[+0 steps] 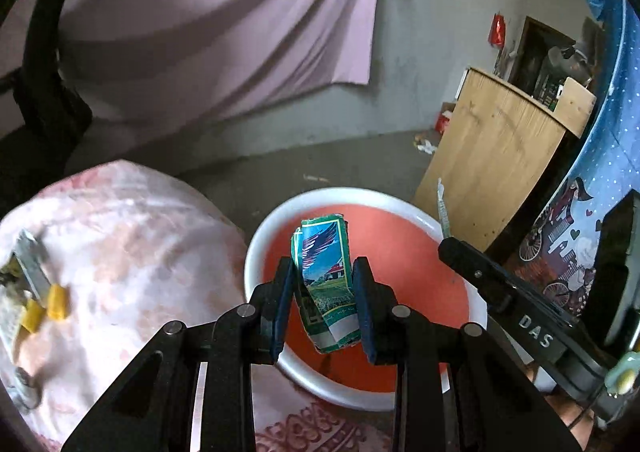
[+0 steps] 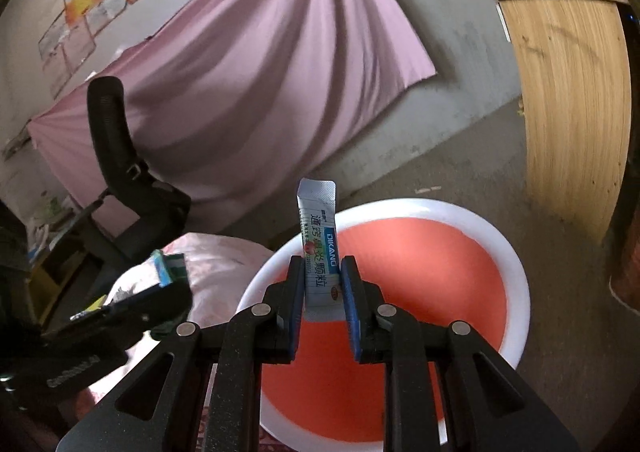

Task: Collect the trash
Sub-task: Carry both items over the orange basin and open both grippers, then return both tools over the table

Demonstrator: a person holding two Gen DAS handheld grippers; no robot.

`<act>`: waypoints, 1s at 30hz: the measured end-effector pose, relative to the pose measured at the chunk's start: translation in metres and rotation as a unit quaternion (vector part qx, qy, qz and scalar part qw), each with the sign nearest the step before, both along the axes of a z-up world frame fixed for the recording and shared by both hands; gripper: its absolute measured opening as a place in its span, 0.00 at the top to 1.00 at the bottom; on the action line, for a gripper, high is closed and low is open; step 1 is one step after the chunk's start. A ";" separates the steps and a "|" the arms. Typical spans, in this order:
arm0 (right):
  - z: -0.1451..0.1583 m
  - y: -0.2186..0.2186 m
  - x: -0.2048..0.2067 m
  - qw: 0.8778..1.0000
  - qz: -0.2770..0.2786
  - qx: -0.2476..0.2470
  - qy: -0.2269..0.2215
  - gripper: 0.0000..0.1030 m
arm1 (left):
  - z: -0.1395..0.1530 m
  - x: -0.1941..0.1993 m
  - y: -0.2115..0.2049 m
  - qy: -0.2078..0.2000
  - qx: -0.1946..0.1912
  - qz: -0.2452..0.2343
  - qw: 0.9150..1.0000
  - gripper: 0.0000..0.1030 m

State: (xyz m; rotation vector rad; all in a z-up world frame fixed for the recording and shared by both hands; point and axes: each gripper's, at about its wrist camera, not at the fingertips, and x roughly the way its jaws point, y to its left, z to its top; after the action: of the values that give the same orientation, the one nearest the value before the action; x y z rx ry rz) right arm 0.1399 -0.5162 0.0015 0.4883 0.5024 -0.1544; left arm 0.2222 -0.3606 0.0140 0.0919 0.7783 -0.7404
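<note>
Left gripper [image 1: 323,306]: I have it clamped on a folded green-and-blue wrapper [image 1: 326,284], pads pressing both long edges, at the lower middle of the left view.

Right gripper [image 2: 323,302]: I have it clamped on a thin white sachet [image 2: 320,248], gripped near its lower end, at the centre of the right view.

Basin [image 1: 260,248]: white rim, red inside, on the floor. In the left view it fills the middle behind the wrapper; in the right view [image 2: 516,280] it spreads from the centre to the lower right.

Wrapper axis: long axis runs up the frame along my fingers, top leaning slightly left; all of it shows against the red.

Sachet axis: upright along my fingers; its sealed top shows above the far rim against the grey floor, its lower half against the red.

Which way to the basin: it lies past both sets of fingertips and lower. I judge both pieces are about over the opening, though how high I cannot tell.

Nearer arm: the red fills more of the right view, so I judge the right is closer in. The right gripper shows at the right edge of the left view, just beside the rim.

Next move, my judgement: part the jaws and let each piece fall inside.

Other trash: yellow bits [image 1: 56,302] lie on the pink cloth [image 1: 132,252] at the left of the left view.
</note>
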 end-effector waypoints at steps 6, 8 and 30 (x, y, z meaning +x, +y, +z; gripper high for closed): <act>-0.005 -0.002 0.002 1.000 0.001 0.008 0.016 0.82 | -0.005 0.016 -0.010 0.022 0.000 0.011 1.000 0.74; -0.005 -0.002 0.003 1.000 0.001 0.006 0.019 0.82 | -0.006 0.020 -0.008 0.032 -0.006 0.014 0.999 0.72; 0.027 0.037 -0.004 0.996 -0.020 -0.065 -0.056 0.41 | 0.033 -0.002 0.119 -0.042 -0.073 0.150 0.985 0.25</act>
State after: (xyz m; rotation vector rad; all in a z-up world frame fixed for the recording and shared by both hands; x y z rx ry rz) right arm 0.1358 -0.4792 0.0283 0.3780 0.3700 -0.1951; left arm 0.2199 -0.2416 0.0471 -0.1243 0.6368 -0.5017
